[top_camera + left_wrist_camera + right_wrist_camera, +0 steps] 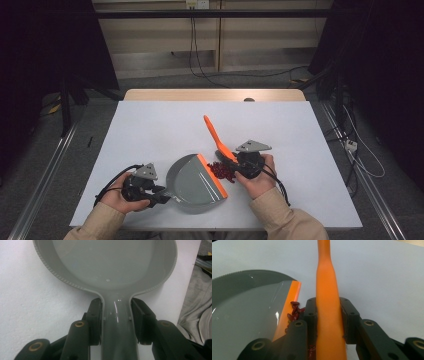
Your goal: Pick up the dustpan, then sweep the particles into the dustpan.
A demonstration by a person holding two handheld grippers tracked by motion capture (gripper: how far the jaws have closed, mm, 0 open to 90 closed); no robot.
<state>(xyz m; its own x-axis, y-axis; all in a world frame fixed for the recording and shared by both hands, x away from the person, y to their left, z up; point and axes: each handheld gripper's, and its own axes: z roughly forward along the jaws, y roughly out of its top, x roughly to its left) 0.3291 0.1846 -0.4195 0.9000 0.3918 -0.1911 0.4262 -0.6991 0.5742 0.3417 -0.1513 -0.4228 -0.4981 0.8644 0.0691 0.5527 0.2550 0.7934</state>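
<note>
My left tongs (161,192), at the lower left of the high view, are clamped on the handle of a grey dustpan (195,182). In the left gripper view both jaws press that handle's sides, with the pan's bowl (112,262) filling the upper frame. The dustpan lies flat on the white worktop (150,130), its orange lip (212,175) facing right. My right tongs (239,161), just right of centre, grip an orange brush handle (214,134) that slants toward the upper left. A small pile of dark red beans (221,170) lies on the worktop, touching the orange lip, between pan and right tongs.
</note>
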